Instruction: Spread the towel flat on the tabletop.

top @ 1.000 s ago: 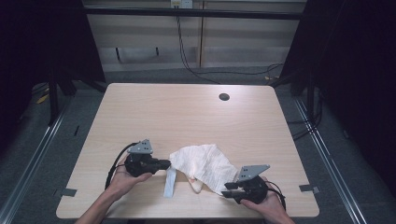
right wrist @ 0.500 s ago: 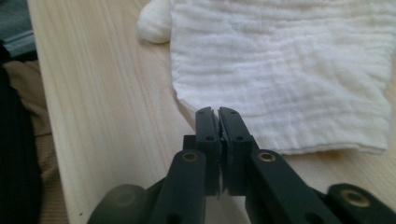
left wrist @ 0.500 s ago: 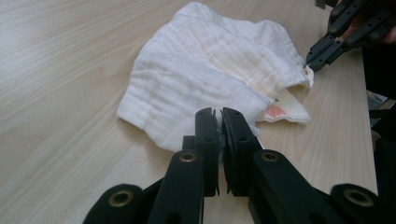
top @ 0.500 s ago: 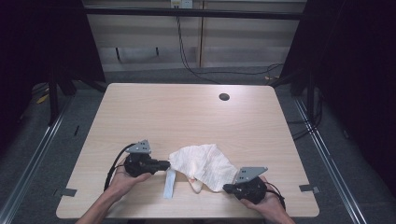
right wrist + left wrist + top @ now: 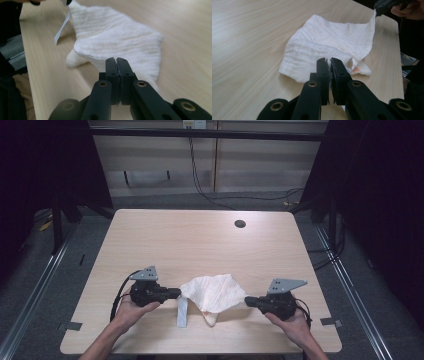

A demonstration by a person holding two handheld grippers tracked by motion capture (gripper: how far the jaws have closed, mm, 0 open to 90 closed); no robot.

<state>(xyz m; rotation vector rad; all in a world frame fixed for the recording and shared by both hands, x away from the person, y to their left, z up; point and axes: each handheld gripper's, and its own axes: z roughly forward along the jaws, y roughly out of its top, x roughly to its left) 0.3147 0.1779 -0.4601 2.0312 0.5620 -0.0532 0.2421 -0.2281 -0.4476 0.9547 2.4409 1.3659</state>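
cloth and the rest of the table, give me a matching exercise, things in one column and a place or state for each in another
Things:
1. white cloth
2. left tool
3. right tool
4. round dark hole

Place or state:
A. far side of the table
B. shut on the cloth's right corner
C. stretched between both tools, one corner drooping to the near edge
D. shut on the cloth's left corner, above a pale label strip

Pairs: 1-C, 2-D, 3-B, 4-A

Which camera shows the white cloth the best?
The high view: the whole cloth shows, stretched between both grippers above the table. The left gripper view shows most of it, creased. The right gripper view shows its near part, blurred.
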